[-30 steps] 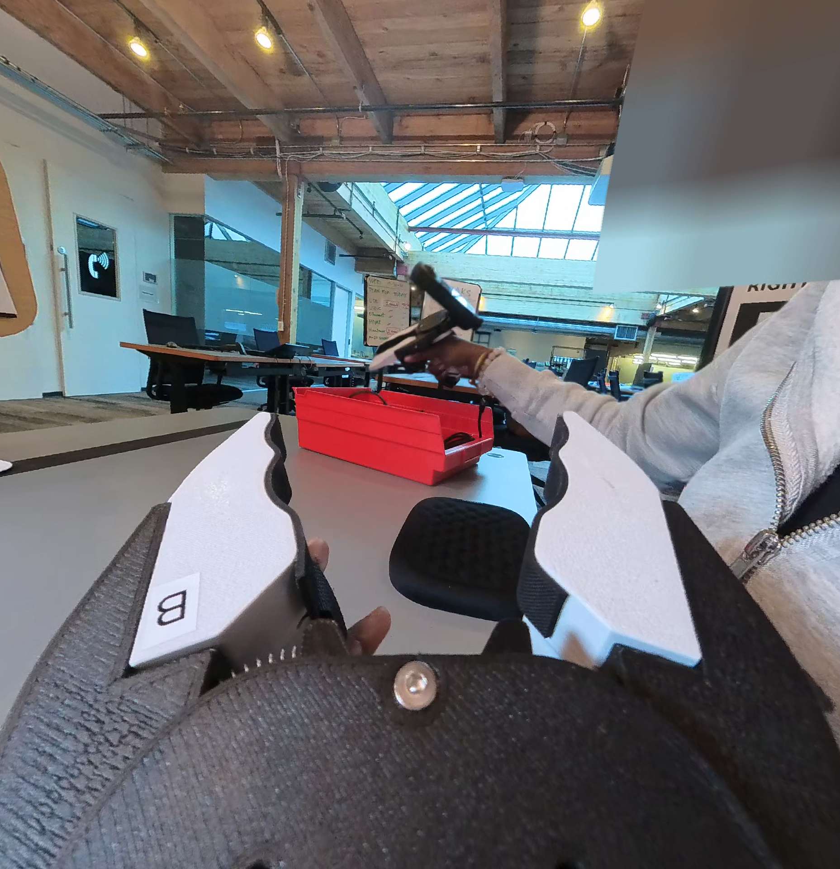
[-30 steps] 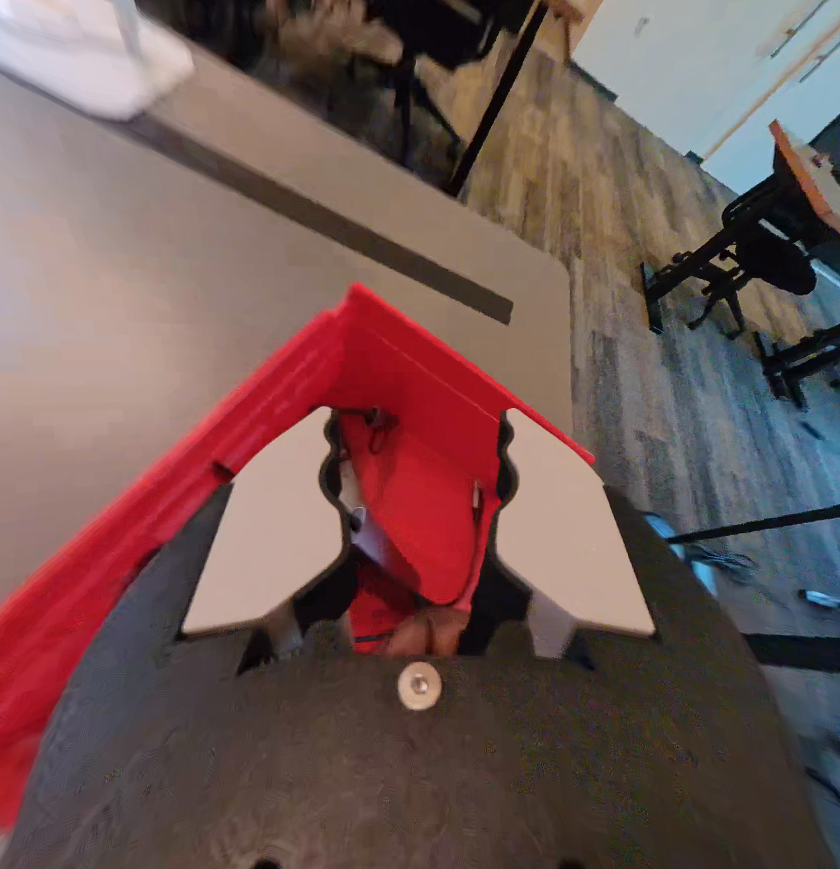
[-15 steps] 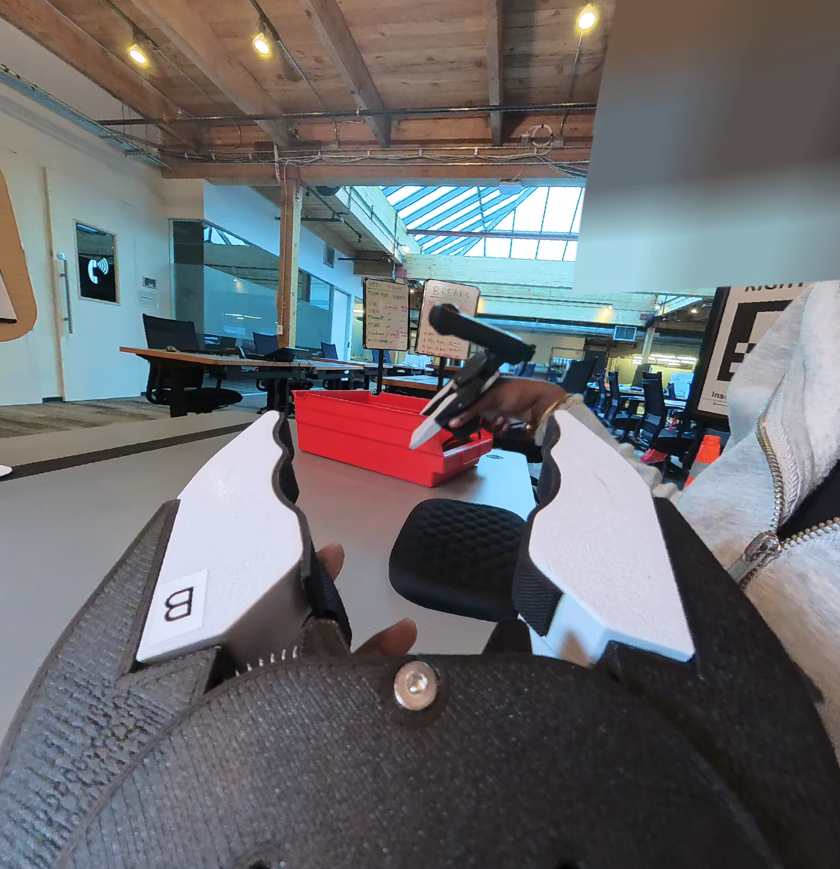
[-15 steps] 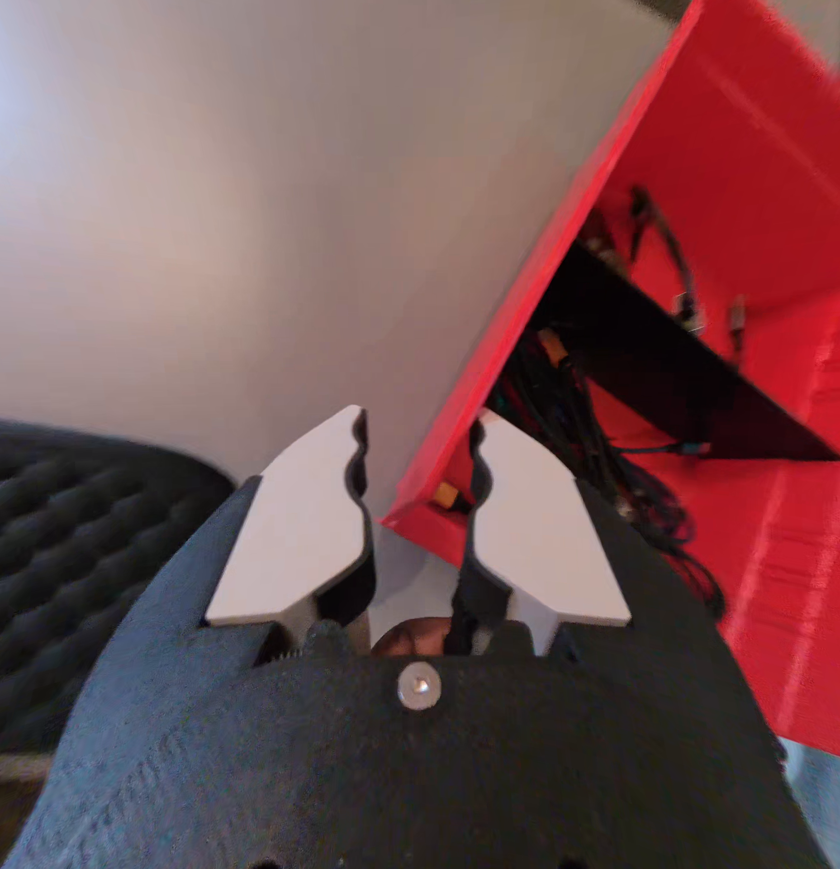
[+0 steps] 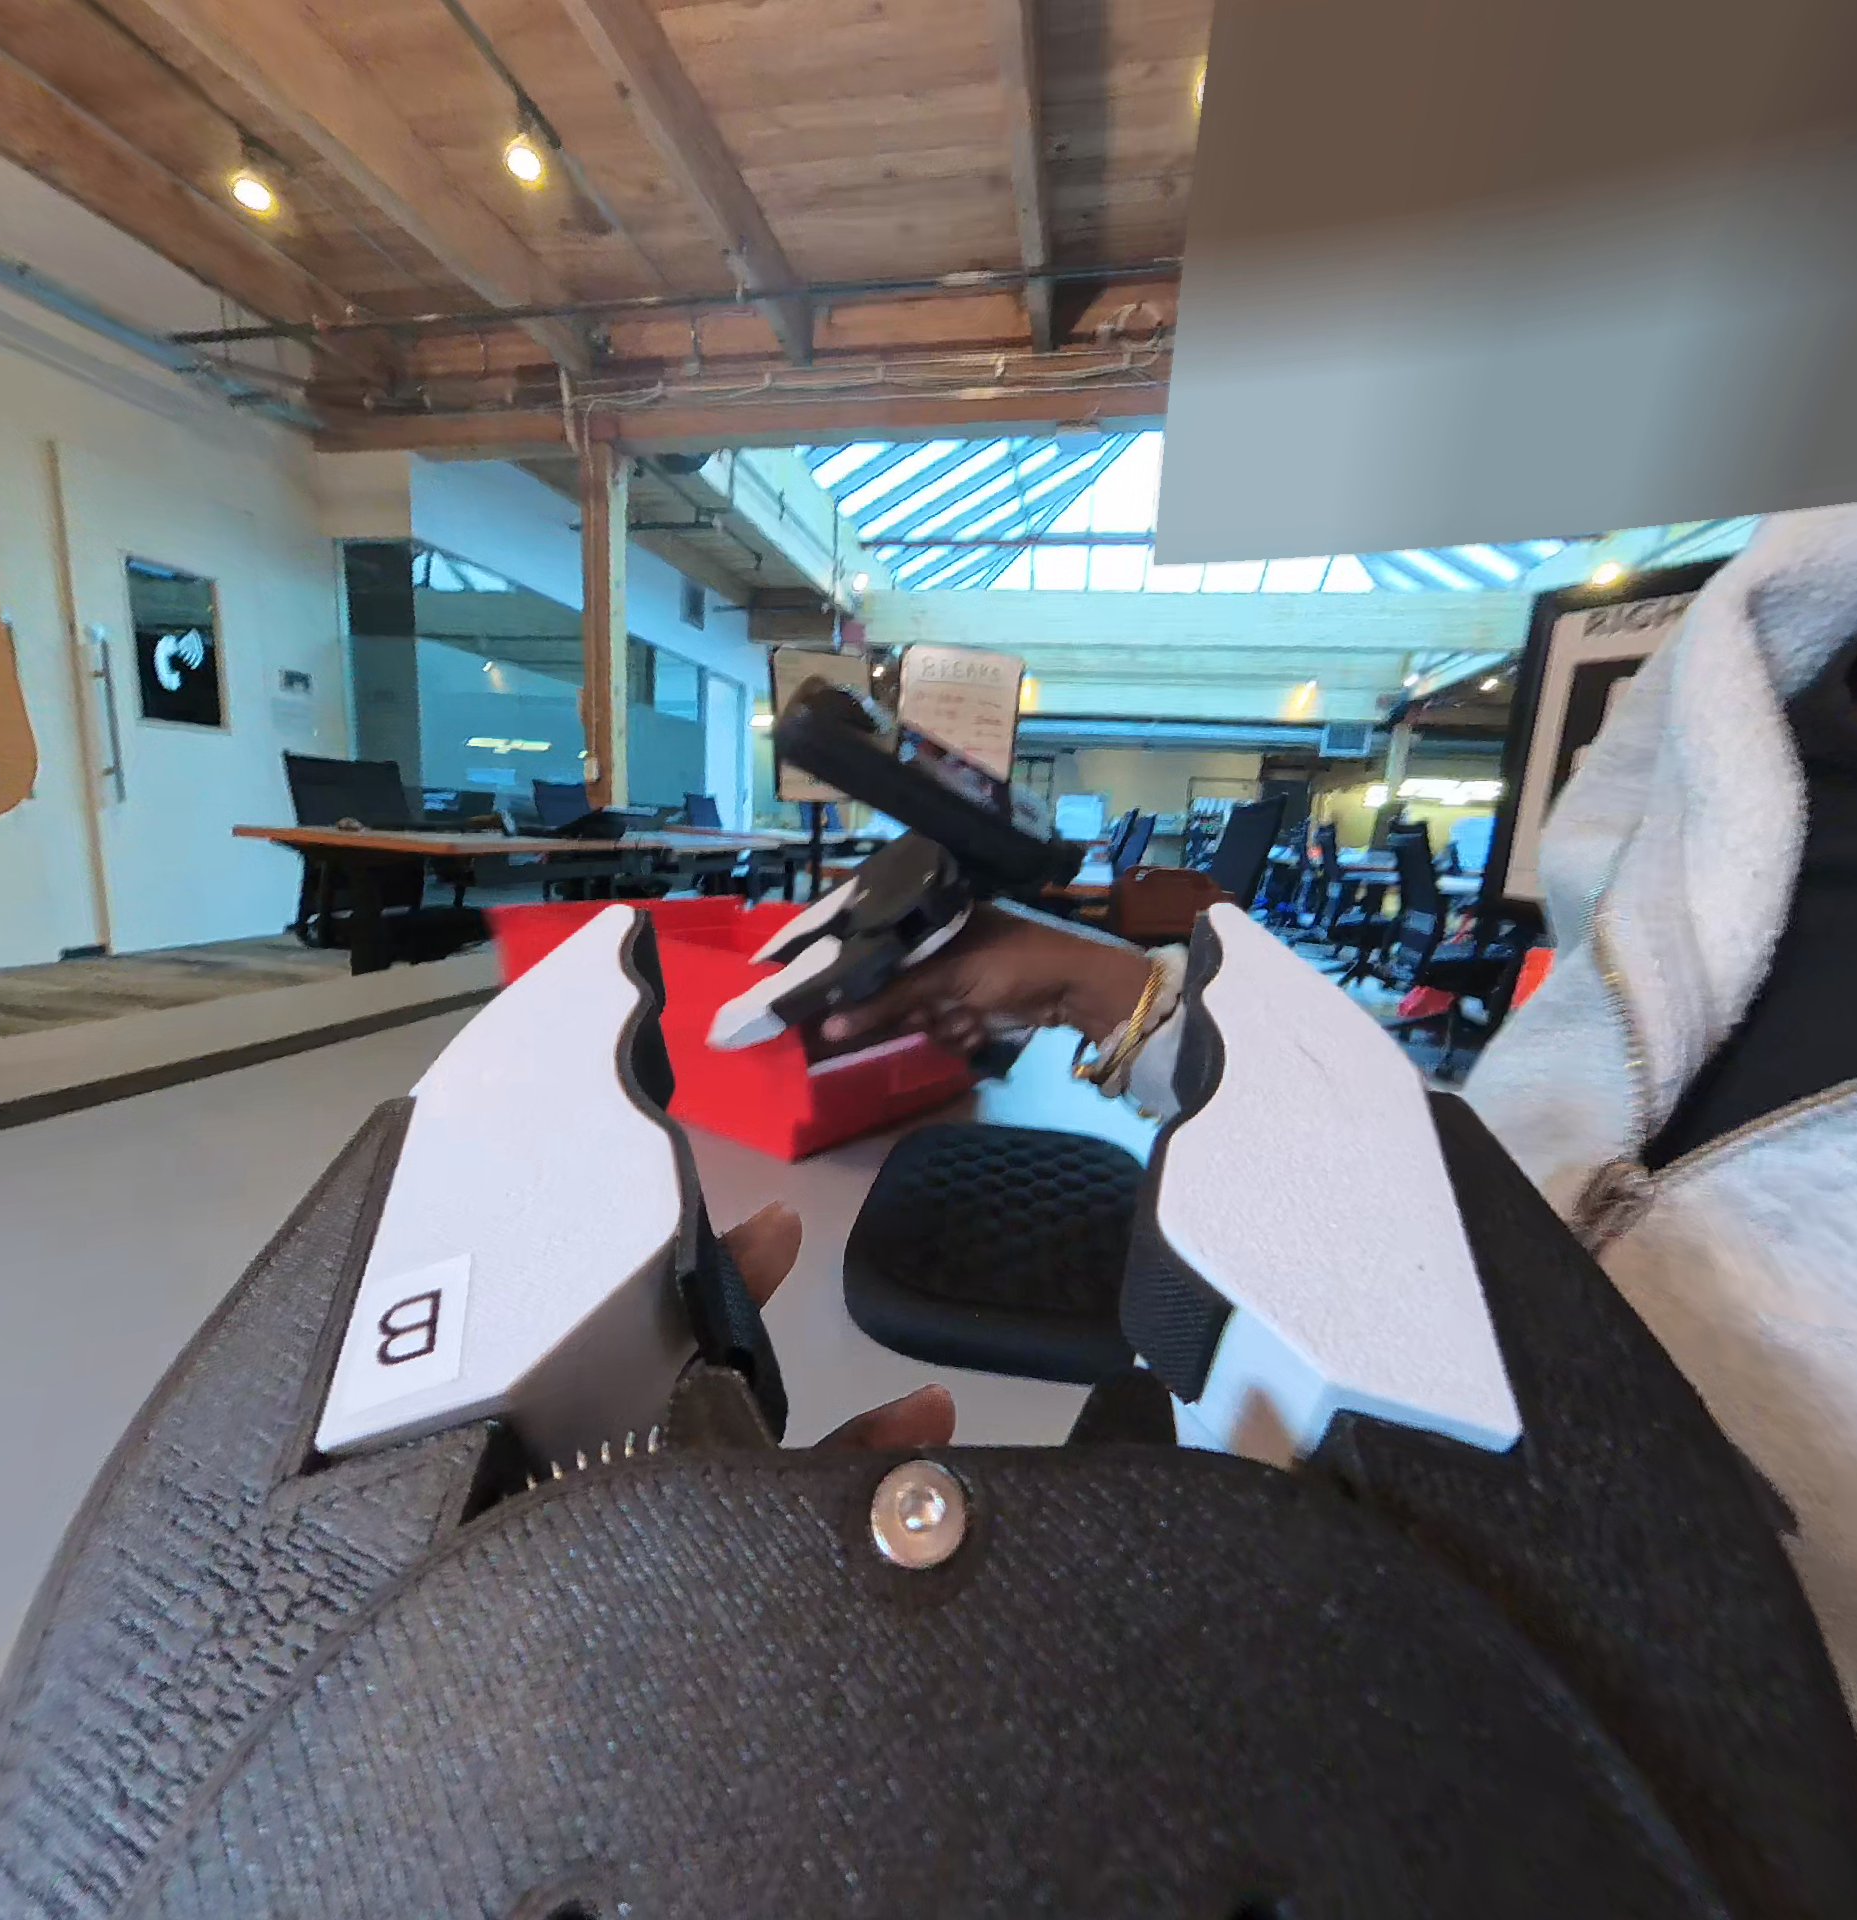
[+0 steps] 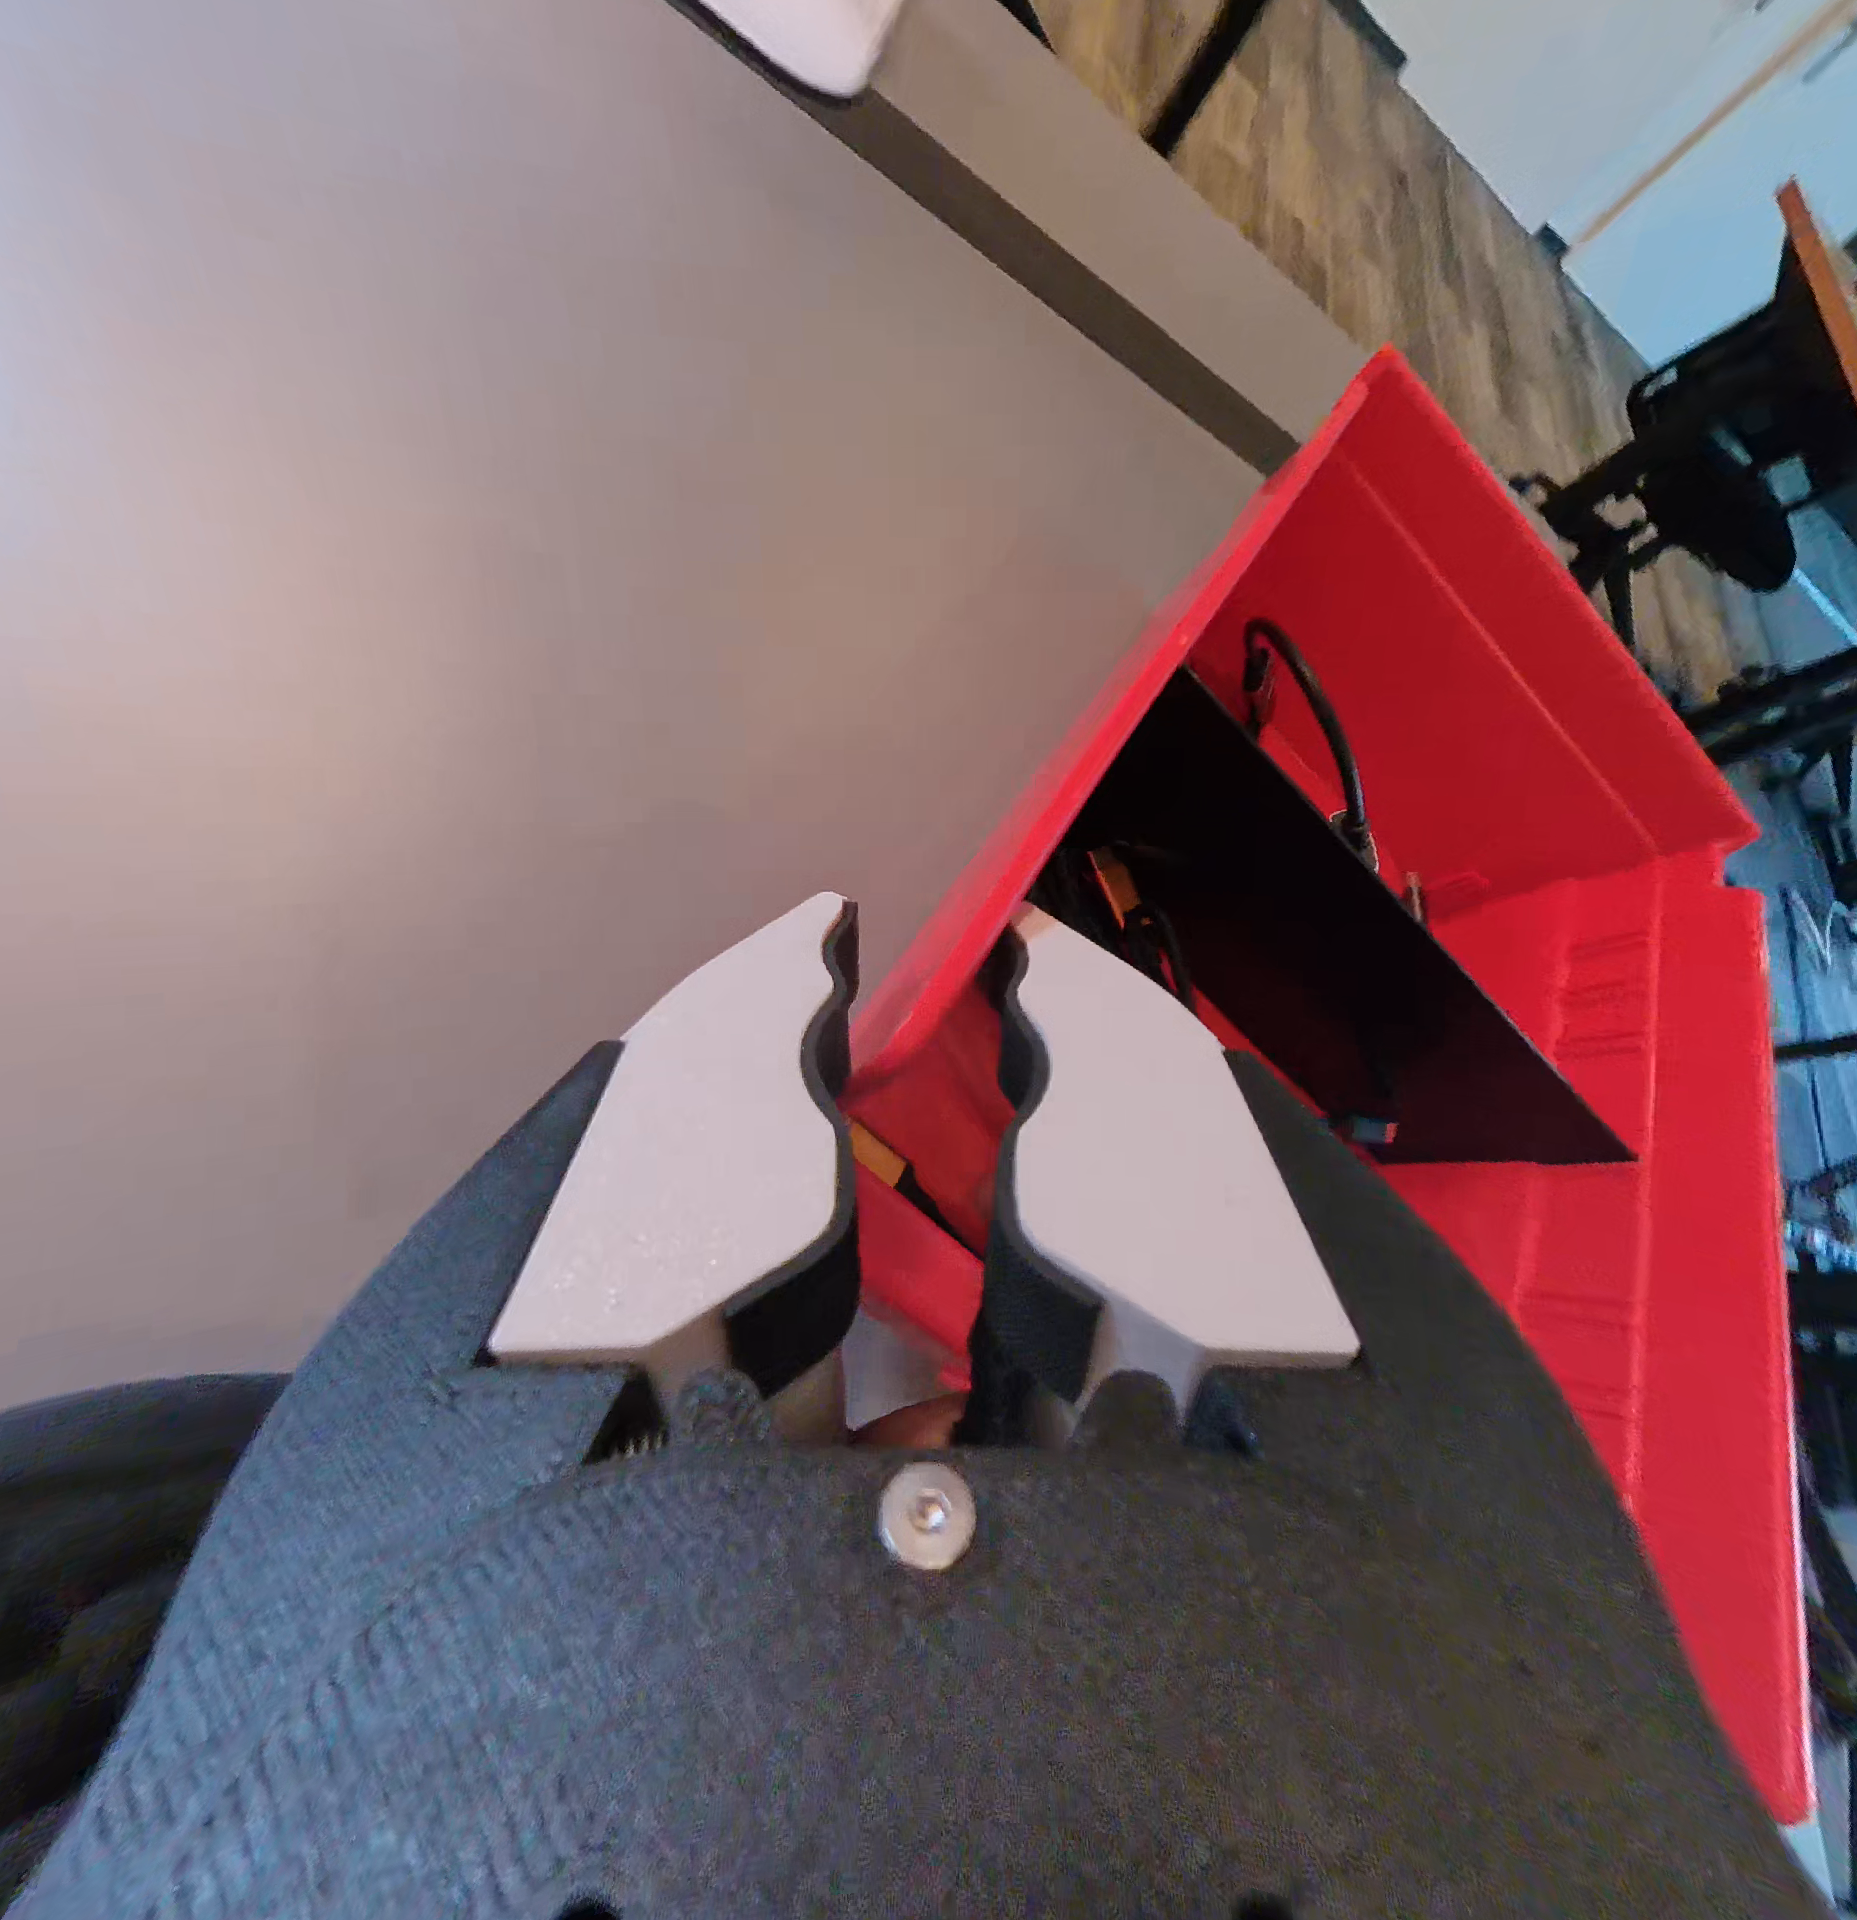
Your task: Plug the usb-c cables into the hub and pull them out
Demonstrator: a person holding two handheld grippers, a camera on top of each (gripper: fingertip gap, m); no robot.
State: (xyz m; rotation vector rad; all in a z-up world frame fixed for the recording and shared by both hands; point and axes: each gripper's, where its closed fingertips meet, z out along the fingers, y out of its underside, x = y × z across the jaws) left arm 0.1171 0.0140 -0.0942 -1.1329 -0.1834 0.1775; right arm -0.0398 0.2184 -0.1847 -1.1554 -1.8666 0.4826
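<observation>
In the left wrist view, the left gripper (image 5: 919, 1049) sits low and near over the grey table (image 5: 155, 1247), its white fingers spread wide with nothing between them; a black mesh pad (image 5: 997, 1247) lies just beyond. Farther off and a little to the right, the right gripper (image 5: 789, 987) hangs over the near end of the red bin (image 5: 758, 1091), tips angled down toward it, so the right one is plainly the nearer tool to the cables. In the right wrist view, the right gripper (image 6: 929, 956) has its fingers drawn close but not touching, holding nothing, with the bin's near corner showing in the gap. The red bin (image 6: 1506, 727) runs away up and to the right; a black divider (image 6: 1319, 935) crosses it, with dark usb-c cables (image 6: 1319, 717) lying beyond the divider and more wires with orange connectors (image 6: 1116, 883) on its near side. No hub is visible in either view. The reach likely goes forward and right, into the bin.
</observation>
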